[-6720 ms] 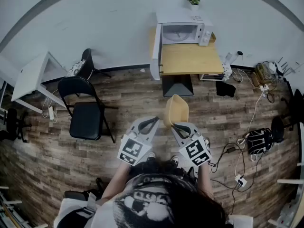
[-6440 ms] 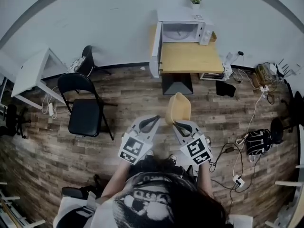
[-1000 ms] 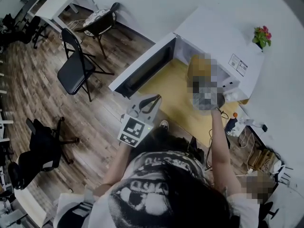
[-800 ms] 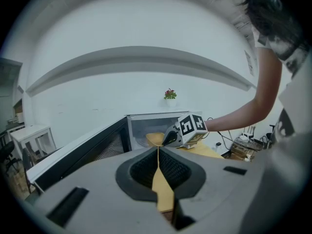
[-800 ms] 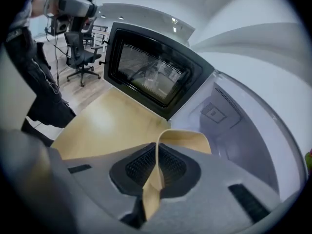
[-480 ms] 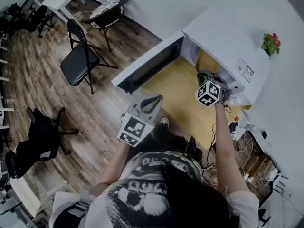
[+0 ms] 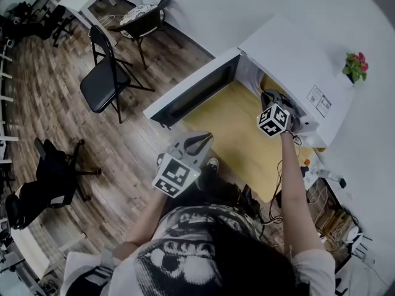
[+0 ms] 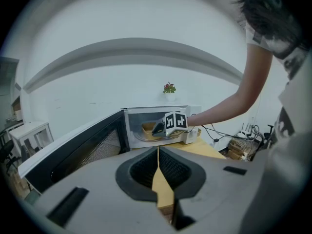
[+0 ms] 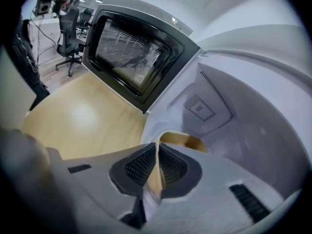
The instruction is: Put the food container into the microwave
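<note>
Read the right gripper (image 9: 157, 149) as clamped on the near rim wall of the tan, oblong plastic food container (image 9: 181, 140). Place the container inside the cavity of the white microwave oven (image 7: 295, 53), low over or on the round glass turntable (image 8: 140, 136); do not assume contact with that plate. Read the left gripper (image 8: 157, 151) as pressed shut with nothing held, parked well apart in front of the yellow wooden tabletop (image 7: 229, 117). Guard against release before touchdown: expect a drop, a tip or a skid across the glass. Guard against a one-sided pinch on a thin wall: expect flexing and rotation about the pads under the tub's own weight. Avoid striking the cavity roof or side wall with the marker cube during withdrawal, and avoid dragging the tub back out through opening too little. Keep the tub clear of the black-windowed open door (image 7: 192, 94) for later closing. Treat the container as mouth-up and near level, with the long axis roughly in line with the gripper and the far end toward the cavity's back wall; take this as a judgement, not a certainty.
</note>
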`<state>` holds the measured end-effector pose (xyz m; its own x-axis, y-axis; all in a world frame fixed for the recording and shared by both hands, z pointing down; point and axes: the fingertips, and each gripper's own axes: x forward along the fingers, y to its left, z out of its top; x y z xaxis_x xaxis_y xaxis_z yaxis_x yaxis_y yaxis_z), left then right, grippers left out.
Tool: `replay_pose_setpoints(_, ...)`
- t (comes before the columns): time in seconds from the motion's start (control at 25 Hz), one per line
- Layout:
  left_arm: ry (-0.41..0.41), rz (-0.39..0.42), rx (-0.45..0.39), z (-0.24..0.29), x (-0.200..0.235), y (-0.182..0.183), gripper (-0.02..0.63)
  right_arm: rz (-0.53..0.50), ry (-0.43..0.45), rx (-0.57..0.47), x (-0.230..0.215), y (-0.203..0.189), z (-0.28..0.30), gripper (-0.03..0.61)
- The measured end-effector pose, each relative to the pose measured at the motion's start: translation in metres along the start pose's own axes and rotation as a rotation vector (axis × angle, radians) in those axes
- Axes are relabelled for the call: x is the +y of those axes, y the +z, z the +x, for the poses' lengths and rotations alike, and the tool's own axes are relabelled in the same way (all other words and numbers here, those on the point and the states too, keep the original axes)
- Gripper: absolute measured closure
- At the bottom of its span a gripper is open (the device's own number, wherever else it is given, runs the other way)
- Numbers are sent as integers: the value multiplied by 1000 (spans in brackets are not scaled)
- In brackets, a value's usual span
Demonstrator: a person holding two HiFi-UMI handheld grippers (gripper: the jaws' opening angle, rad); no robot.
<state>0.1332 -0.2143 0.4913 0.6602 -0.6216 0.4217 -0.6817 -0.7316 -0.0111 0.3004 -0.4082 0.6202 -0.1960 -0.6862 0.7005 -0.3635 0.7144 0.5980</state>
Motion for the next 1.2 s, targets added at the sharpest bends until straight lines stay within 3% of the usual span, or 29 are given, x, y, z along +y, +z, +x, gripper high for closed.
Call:
replay_pose_setpoints(0.16, -8, 0, 7, 5, 0, 0, 606, 43, -13, -10, -4, 2, 2, 549)
replay_pose_setpoints(0.32, -17, 6, 13, 9, -2, 1, 606, 84, 0, -42, 3, 7, -6, 473)
replay_pose_setpoints(0.48, -27, 3, 21, 11, -6, -2, 606, 130, -11, -95, 10, 18, -28, 462)
replay_pose_setpoints(0.76, -60, 16, 47, 14, -19, -9, 606, 339, 40, -206, 46, 36, -67, 462)
replay_pose_setpoints(1.2, -91, 44, 61, 2, -29, -13, 606, 638, 128, -256, 128, 31, -112, 477)
